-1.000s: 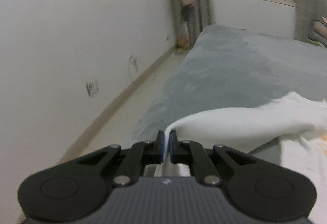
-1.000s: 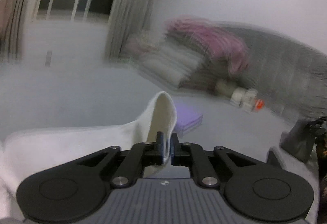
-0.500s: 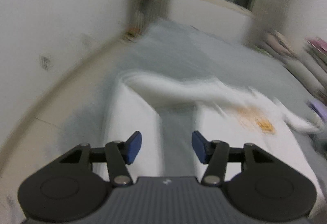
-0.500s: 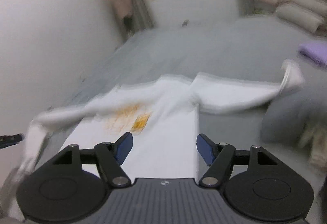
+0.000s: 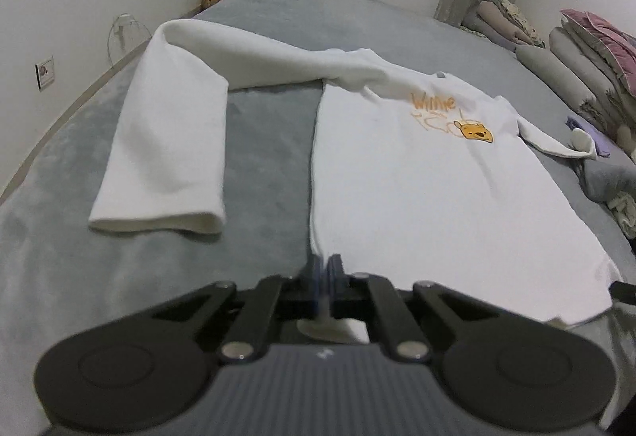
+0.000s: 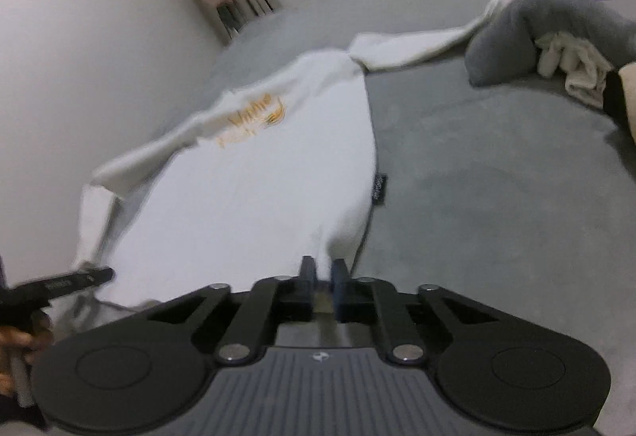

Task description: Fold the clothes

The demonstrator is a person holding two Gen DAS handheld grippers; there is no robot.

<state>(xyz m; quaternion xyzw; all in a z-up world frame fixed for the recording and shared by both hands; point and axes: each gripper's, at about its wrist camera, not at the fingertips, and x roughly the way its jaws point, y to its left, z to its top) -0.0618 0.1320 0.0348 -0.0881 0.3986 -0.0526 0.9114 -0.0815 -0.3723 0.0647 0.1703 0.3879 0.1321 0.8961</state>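
2 claws pinch the hem corners of the white long-sleeved cotton shirt with the orange bear print [image 5: 417, 173], spread flat on the grey bed [image 5: 262, 173]: left claw [image 5: 325, 269] and right claw [image 6: 321, 271] both clamped on cloth. Light, limp fabric; corners look the best hold.

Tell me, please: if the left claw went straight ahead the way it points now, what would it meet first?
Almost at once, the white shirt: the left claw is already shut on its bottom hem, so straight ahead lies the shirt's body, spread flat on the grey bed.
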